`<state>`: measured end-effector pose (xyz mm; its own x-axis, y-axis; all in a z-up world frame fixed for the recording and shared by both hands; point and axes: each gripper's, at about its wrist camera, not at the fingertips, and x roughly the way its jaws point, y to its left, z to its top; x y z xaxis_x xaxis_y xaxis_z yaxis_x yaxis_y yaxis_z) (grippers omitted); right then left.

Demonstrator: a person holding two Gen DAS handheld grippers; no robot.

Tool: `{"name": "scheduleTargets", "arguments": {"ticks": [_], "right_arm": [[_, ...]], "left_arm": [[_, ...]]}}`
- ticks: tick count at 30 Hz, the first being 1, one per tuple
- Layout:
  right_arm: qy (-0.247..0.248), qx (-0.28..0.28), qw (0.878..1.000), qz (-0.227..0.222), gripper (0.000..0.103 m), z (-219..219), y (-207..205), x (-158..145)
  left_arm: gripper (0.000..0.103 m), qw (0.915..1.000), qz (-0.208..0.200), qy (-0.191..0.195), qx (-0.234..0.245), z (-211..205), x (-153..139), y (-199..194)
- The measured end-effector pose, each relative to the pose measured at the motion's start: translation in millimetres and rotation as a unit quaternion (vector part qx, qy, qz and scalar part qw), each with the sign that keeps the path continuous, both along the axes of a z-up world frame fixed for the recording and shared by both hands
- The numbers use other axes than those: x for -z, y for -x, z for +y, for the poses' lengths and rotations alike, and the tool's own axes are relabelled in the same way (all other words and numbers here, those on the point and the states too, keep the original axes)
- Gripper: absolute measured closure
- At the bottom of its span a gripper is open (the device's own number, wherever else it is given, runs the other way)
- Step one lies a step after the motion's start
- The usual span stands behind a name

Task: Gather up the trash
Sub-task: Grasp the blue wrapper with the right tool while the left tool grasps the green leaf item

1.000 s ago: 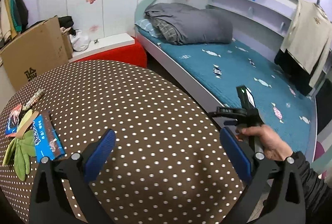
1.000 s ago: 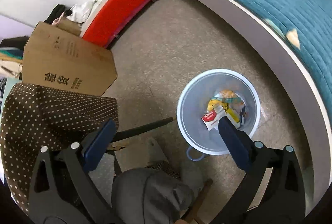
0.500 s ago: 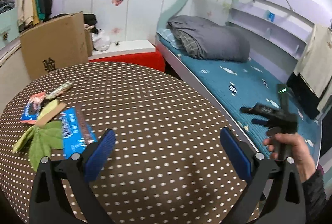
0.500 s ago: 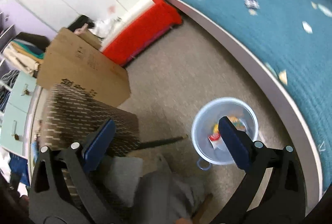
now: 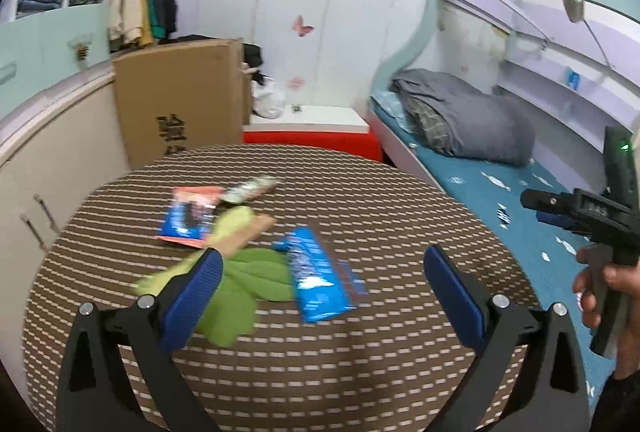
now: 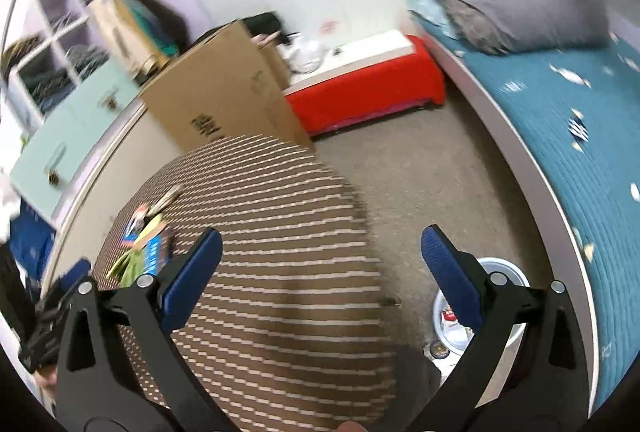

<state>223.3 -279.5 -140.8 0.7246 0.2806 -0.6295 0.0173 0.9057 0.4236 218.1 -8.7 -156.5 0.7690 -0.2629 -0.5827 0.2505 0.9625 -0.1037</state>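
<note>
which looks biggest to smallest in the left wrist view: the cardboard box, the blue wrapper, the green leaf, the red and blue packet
1. cardboard box, clearly the largest.
2. green leaf, partly behind a left gripper finger.
3. blue wrapper and red and blue packet look alike; the wrapper lies nearer the camera and both are blurred, so I will not rank them.

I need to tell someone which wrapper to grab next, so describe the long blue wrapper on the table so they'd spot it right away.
Find the round table with the brown dotted cloth, then the cluster of litter on its left half. The long blue wrapper lies at the right edge of that cluster, beside the green leaf-shaped piece. It is the only shiny, all-blue packet; the other blue one has a red border.
</note>
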Motion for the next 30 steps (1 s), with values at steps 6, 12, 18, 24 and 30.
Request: {"name": "scheduleTargets", "arguments": {"ticks": [6,12,18,24,30], "right_arm": [[0.044,-0.071,0.996,0.002,0.005,82,-20,-8],[0.085,-0.146,0.985,0.011,0.005,155,-35,-2],[0.121,-0.165,0.978,0.030,0.011,202,-56,15],[0.159,-0.206,0.965,0.042,0.059,230,-61,32],[0.151,-0.200,0.968,0.025,0.074,210,-44,29]], "left_arm": [[0.005,0.9982,0.008,-0.052,-0.030,41,4,-16],[0.005,0.9950,0.029,-0.076,-0.058,73,19,-37],[0.005,0.9958,0.045,-0.042,-0.068,92,33,-42],[0.005,0.9960,0.050,-0.055,-0.050,83,36,-45],[0.005,0.9929,0.073,-0.092,-0.022,62,44,-65]]}}
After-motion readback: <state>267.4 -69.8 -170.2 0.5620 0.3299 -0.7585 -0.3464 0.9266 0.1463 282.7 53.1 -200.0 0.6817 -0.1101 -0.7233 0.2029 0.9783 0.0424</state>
